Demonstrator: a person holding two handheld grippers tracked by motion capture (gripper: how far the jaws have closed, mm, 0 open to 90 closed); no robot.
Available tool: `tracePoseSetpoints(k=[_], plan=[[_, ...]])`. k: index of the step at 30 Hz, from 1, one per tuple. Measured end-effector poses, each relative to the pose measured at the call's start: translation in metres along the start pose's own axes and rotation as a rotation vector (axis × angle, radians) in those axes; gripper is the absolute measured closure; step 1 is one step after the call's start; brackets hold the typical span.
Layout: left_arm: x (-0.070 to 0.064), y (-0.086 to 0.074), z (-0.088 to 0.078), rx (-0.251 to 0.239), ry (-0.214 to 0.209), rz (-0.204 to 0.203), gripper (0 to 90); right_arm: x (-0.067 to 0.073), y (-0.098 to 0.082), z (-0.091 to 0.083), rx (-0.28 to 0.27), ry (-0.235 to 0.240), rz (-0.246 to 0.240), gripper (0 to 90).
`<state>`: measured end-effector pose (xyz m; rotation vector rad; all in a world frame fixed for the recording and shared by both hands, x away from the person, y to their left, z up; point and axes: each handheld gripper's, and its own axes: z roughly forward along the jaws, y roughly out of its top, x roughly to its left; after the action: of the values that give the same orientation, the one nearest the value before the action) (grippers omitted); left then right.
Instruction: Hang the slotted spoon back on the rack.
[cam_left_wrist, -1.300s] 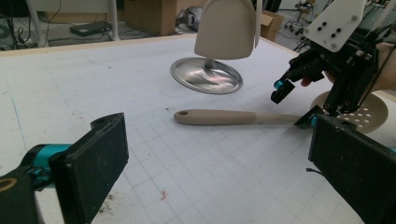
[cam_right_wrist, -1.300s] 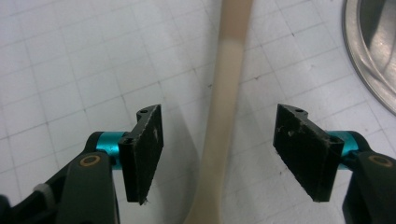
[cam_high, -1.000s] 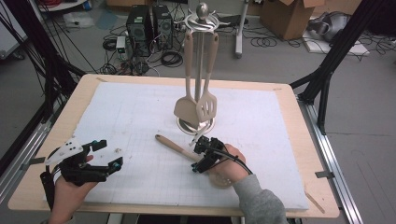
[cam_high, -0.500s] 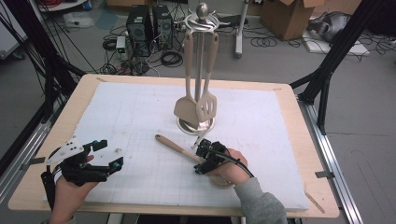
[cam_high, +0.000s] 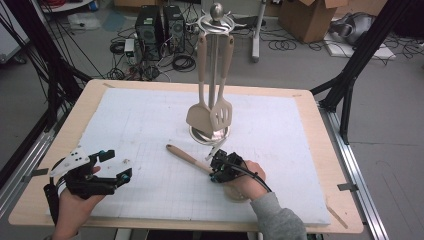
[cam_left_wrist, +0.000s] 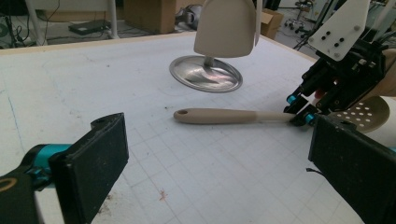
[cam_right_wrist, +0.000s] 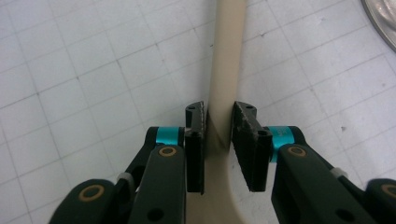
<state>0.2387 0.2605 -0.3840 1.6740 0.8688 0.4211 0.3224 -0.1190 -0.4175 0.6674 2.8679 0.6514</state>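
Over on the left, the left gripper hovers low above the white surface, its fingers spread wide with nothing between them. Moving across, a beige skimmer spoon lies flat on the surface, its handle pointing up and left and its holed bowl beside the person's right hand. The right gripper is on that handle: its fingers have just been closing and now pinch the handle from both sides. Just behind stands the utensil rack, with two spatulas hanging over its round metal base.
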Motion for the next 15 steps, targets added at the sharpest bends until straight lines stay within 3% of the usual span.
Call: tracePoseSetpoints(k=[3,6,12,15], plan=[[-0.0001,0.0,-0.0002,-0.001,0.0,-0.001,5.4,-0.0001,-0.0001,-0.0003,0.001,0.01,0.031,77.5],[-0.0002,0.0001,0.0002,0.0,0.0,-0.001,5.4,-0.0002,-0.0001,-0.0008,0.005,0.018,0.03,78.2],[0.0005,0.0003,-0.0004,-0.002,0.001,0.004,5.5,-0.0049,-0.0037,-0.003,-0.005,0.1,0.058,78.2],[0.0004,0.0008,-0.0012,-0.005,0.001,0.004,5.4,-0.0058,-0.0055,-0.0068,-0.028,0.118,0.055,78.2]])
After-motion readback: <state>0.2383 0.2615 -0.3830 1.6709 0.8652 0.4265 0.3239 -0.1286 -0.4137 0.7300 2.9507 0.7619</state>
